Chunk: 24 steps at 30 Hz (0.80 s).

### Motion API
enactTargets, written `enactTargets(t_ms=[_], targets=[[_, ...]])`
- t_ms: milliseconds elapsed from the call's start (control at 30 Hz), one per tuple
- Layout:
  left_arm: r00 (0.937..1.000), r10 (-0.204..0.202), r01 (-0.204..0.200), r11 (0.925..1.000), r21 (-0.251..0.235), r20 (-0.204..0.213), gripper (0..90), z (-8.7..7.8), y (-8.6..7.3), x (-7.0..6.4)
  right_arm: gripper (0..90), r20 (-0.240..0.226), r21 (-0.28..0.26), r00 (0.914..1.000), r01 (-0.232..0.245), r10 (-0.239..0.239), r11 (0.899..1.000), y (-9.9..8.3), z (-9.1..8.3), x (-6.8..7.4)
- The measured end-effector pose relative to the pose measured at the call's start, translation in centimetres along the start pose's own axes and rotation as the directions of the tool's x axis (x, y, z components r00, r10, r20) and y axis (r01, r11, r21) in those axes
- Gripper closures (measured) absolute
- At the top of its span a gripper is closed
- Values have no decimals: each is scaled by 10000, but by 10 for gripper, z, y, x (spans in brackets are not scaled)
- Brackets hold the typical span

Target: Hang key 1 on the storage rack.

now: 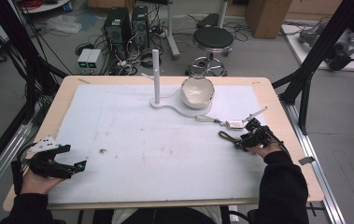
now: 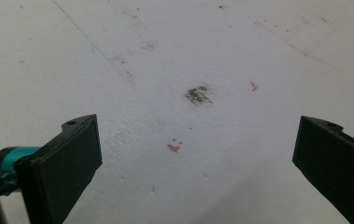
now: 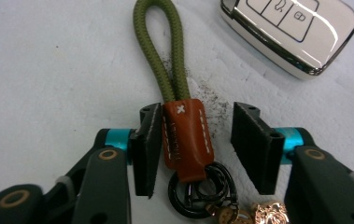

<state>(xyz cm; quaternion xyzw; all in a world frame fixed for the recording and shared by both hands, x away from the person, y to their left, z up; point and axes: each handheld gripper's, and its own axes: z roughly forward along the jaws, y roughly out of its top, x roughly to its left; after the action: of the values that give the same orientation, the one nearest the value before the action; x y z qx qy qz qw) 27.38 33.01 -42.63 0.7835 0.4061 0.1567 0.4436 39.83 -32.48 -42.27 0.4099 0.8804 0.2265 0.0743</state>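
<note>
Nearest to the camera, in the right gripper view, lies a key strap (image 3: pixel 184 135): a brown leather tab with white stitches, a green cord loop above it, and dark metal rings (image 3: pixel 202 189) below. The right gripper (image 3: pixel 193 140) stands around this tab. Its jaws are apart, one at each side of the leather; the left jaw is touching or almost touching the tab (I cannot tell which), and the other jaw is clearly apart from it. A white car key (image 3: pixel 289 30) with a shiny rim lies just beyond, at the upper right of that view.

From the high view, the right gripper (image 1: pixel 247 140) is at the right side of the table (image 1: pixel 277 121), and the strap (image 1: pixel 226 136) lies on the white mat (image 1: pixel 142 140) just beside it. The car key (image 1: pixel 234 124) is near, a little farther from the person. Behind it stand a white bowl (image 1: pixel 197 92) and a white post on a flat base (image 1: pixel 156 74).

The left gripper (image 1: pixel 74 168) rests low at the left near corner, well apart from the strap. In the left gripper view its jaws are wide apart over the bare mat, with a small dark stain (image 2: pixel 198 94) between them farther off.
</note>
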Motion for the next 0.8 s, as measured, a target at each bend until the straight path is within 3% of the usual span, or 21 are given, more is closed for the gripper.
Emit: enactTargets(t_ms=[33, 67, 367, 500, 533, 667, 800], targets=[[10000, 0, 0, 10000, 0, 0, 17, 0, 0, 0, 551, 0, 0, 10000, 0, 0, 10000, 0, 0, 0], [10000, 18, -18, 10000, -77, 0, 17, 0, 0, 0, 673, 75, -48, 9999, 127, -126, 9999, 0, -1, 1], [10000, 51, -51, 10000, -57, -5, 17, 0, 0, -1, 719, 128, -42, 9986, 511, -511, 9987, -1, -3, 5], [10000, 76, -76, 10000, -37, -3, 18, 0, 0, -1, 720, 69, -59, 9994, 339, -339, 9994, -1, -5, 7], [10000, 74, -74, 10000, -39, -1, 19, -1, 0, -1, 720, -202, -270, 9996, 173, -178, 9995, -2, -9, 8], [9999, 102, -102, 9999, -58, -15, 19, -1, 1, -1, 720, -372, -893, 9992, -171, 138, 9959, -3, -21, 8], [9999, 110, -110, 9999, -31, 10, 19, -1, 1, -2, 720, -342, -948, 9992, -239, 208, 9952, -1, -27, 11]])
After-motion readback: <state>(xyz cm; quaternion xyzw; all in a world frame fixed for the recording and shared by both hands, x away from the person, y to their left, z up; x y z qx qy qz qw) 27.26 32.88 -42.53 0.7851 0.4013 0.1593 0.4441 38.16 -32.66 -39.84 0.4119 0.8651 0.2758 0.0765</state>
